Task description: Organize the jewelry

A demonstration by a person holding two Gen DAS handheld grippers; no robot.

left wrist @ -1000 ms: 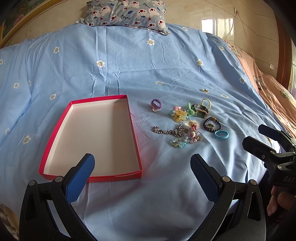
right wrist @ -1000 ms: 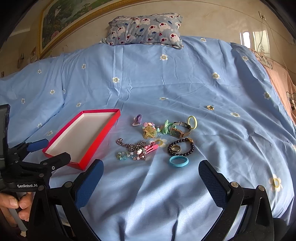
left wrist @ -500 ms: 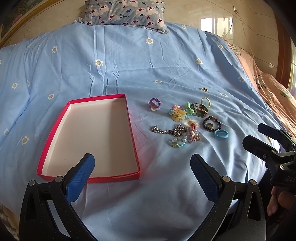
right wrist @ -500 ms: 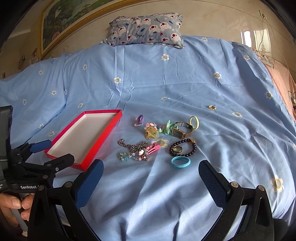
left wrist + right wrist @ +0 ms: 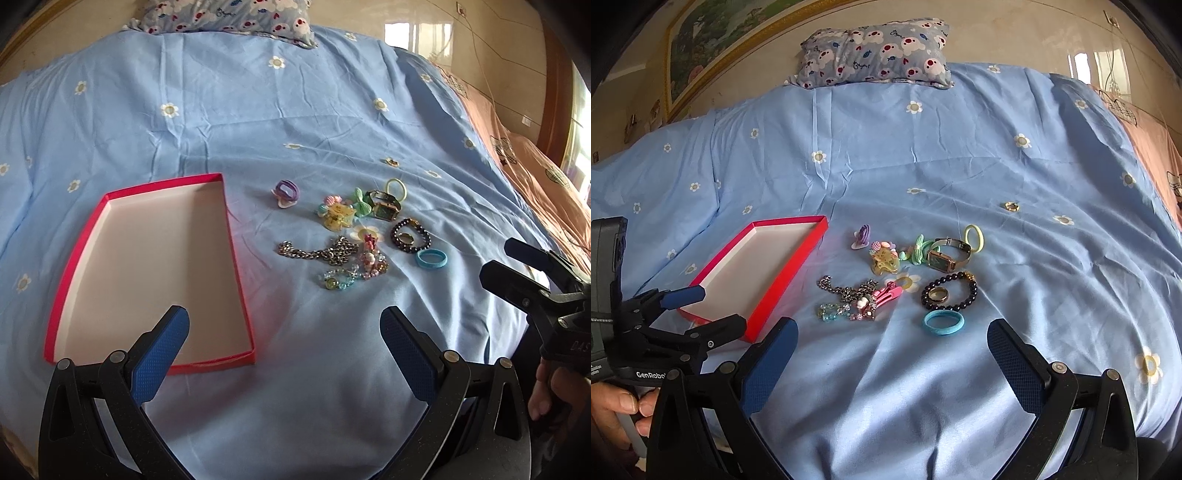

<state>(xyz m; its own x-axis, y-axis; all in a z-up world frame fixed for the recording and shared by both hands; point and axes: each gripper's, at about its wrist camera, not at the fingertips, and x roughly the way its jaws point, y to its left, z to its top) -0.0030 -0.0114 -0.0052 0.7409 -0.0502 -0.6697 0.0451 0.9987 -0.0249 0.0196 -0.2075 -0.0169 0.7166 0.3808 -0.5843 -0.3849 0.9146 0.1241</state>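
Beside the empty red tray (image 5: 236,254), mixed jewelry (image 5: 897,280) lies clustered; both grippers (image 5: 284,332) (image 5: 892,343) gape apart.

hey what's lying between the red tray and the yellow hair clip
A purple hair tie lies between the red tray and the yellow hair clip, apart from both on the sheet, clearest in the right wrist view.

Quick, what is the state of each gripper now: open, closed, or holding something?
Left gripper: open, holding nothing, above the bed sheet near the red tray.
Right gripper: open, holding nothing, short of the blue hair band.
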